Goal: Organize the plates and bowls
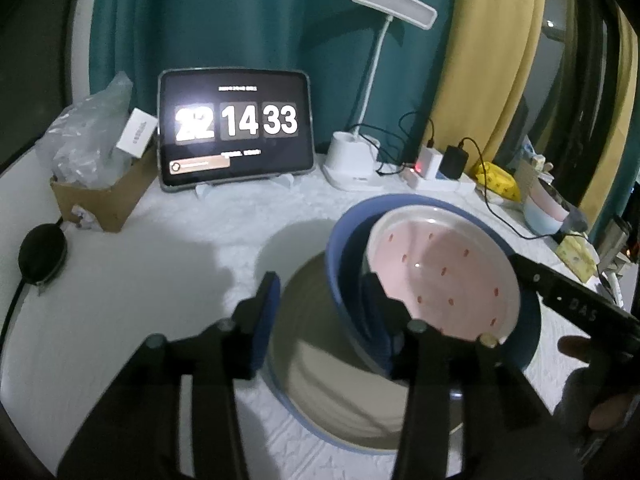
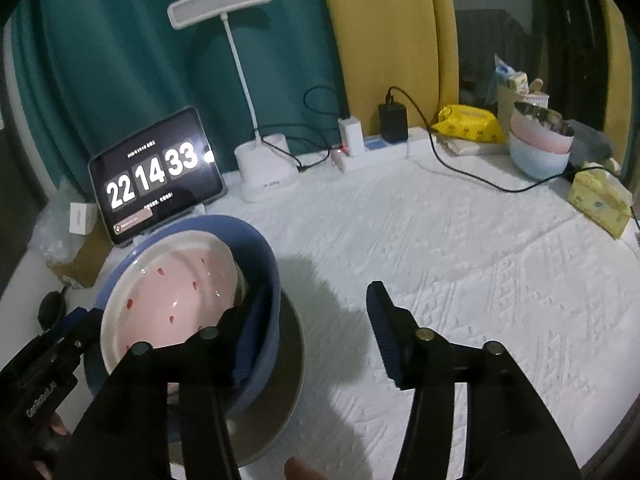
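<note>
Bowls sit nested and tilted near the middle of the white quilted counter (image 2: 460, 240): a pink bowl (image 1: 440, 276) with small red specks and a white rim lies inside a blue bowl (image 1: 348, 280), and the pair leans over a large shallow plate (image 1: 320, 392) with a blue rim that rests flat on the counter.

The left gripper (image 1: 320, 304) is spread wide, its left finger out over the plate and its right finger inside the blue bowl, beside the pink bowl's rim; it clamps nothing, though whether that finger touches the wall is hard to tell. The right gripper (image 2: 316, 320) is also wide open, with its left finger against the right side of the blue bowl and its right finger out over bare counter.

At the far edge stand a tablet (image 1: 236, 128) showing 22 14 33, a white desk lamp (image 2: 264, 172) and a power strip (image 2: 380, 148) with chargers plugged in. To the far left a cardboard box (image 1: 104, 196) holds crumpled plastic. To the far right a stack of bowls (image 2: 540, 144), pink over pale blue, stands near a yellow packet (image 2: 468, 124) and a tissue box (image 2: 600, 200).
</note>
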The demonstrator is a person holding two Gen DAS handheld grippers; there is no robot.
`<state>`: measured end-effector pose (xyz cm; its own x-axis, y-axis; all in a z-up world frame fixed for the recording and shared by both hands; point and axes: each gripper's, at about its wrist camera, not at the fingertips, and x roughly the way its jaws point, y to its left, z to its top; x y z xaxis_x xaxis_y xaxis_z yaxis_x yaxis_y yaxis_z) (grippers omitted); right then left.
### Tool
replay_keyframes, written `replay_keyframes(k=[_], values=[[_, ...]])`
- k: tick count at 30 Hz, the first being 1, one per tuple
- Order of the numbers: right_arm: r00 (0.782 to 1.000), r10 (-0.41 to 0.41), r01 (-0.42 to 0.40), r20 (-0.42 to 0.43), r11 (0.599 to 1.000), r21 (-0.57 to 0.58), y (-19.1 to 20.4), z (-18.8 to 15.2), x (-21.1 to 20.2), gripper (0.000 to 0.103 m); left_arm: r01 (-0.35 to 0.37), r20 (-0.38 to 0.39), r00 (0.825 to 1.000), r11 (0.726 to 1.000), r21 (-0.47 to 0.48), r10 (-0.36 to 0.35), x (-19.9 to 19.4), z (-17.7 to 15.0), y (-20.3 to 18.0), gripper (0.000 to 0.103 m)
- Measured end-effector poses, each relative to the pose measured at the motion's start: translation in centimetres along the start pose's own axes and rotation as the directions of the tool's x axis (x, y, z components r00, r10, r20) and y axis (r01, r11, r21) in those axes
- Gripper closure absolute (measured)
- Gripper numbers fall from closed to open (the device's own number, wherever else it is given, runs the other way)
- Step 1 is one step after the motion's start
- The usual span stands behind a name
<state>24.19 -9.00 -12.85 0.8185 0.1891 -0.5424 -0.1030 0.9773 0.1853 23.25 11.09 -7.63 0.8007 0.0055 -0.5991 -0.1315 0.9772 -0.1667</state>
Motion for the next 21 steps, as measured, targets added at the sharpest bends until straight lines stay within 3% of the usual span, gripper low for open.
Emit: replay_keyframes(k=[16, 21], values=[[0.999, -0.007, 0.008, 0.040, 1.000, -0.017, -0.7, -1.0, -3.3, 0.047, -0.017, 0.062, 0.998, 0.999, 0.037, 0.015, -3.4, -1.2, -1.4, 0.054], [0.998, -0.010, 0.011, 0.058, 1.000, -0.027, -0.7, -1.5, -4.7, 0.047, -0.010, 0.099, 0.995, 0.999, 0.041, 0.006, -4.9, -1.8, -1.7, 0.034]])
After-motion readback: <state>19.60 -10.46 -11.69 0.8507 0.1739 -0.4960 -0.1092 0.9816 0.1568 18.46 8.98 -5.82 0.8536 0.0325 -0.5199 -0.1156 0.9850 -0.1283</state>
